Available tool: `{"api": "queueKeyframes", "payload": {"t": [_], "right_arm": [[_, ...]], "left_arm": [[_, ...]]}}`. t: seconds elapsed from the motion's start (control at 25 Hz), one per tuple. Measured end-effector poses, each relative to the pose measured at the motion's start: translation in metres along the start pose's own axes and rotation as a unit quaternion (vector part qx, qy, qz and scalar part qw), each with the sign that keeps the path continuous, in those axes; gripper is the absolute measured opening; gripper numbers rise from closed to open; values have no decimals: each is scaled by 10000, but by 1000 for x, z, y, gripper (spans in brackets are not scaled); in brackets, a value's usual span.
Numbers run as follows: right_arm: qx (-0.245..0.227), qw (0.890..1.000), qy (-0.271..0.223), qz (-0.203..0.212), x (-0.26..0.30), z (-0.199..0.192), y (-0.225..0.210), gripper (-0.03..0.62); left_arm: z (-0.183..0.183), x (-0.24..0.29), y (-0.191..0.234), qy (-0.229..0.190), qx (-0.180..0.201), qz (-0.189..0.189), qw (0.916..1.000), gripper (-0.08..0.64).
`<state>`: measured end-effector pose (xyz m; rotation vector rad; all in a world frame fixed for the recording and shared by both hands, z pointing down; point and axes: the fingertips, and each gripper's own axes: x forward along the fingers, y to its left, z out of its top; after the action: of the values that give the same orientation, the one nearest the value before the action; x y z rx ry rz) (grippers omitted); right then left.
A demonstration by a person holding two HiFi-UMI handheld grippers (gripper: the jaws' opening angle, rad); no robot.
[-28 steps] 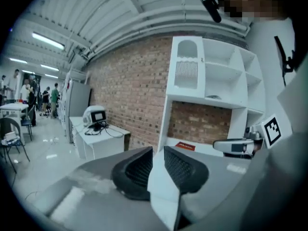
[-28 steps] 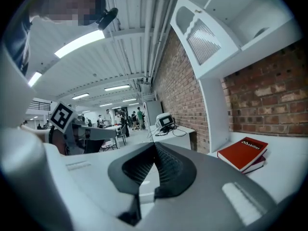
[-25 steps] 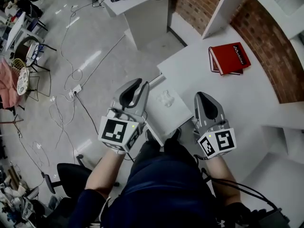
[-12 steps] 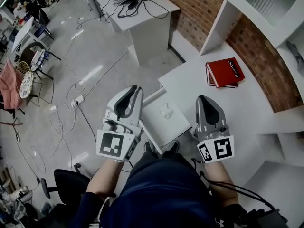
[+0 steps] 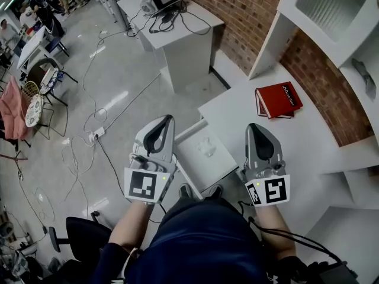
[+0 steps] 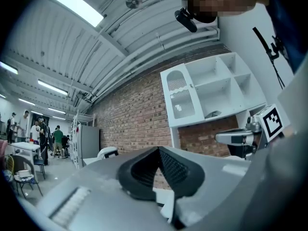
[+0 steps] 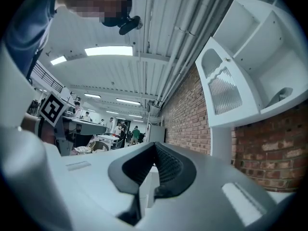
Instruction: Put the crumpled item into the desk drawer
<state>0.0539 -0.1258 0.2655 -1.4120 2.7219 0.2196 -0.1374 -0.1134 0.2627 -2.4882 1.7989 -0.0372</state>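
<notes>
Both grippers clenched and empty; crumpled item (image 5: 207, 147) already lies in the open drawer (image 5: 201, 162).
Item sits between them: right of left gripper (image 5: 164, 122), left of right gripper (image 5: 255, 128), left looks marginally nearer; no clear long axis. Likely what's left: push drawer back toward desk (image 5: 249, 108). Only head view shows item and drawer; gripper views aim at brick wall (image 6: 130, 114) and shelves (image 6: 216, 90), confirming jaws together, nothing between.

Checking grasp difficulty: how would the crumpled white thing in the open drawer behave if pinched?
The crumpled thing looks like thin paper or tissue, so probably very light and squashy. Its irregular folds suggest it would deform and stay put rather than roll.
</notes>
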Motion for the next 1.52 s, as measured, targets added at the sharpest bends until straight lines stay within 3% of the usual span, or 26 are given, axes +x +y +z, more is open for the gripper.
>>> {"api": "queueKeyframes", "payload": {"t": [0.52,1.52], "right_arm": [[32,9999,159,3,7,-5,5,2],[211,9994,273,17,12,-16,-2,2]], "left_arm": [[-13,1,15,138,-148,143,9997,2],[-19,10,15,186,-82,90,9998,2]]}}
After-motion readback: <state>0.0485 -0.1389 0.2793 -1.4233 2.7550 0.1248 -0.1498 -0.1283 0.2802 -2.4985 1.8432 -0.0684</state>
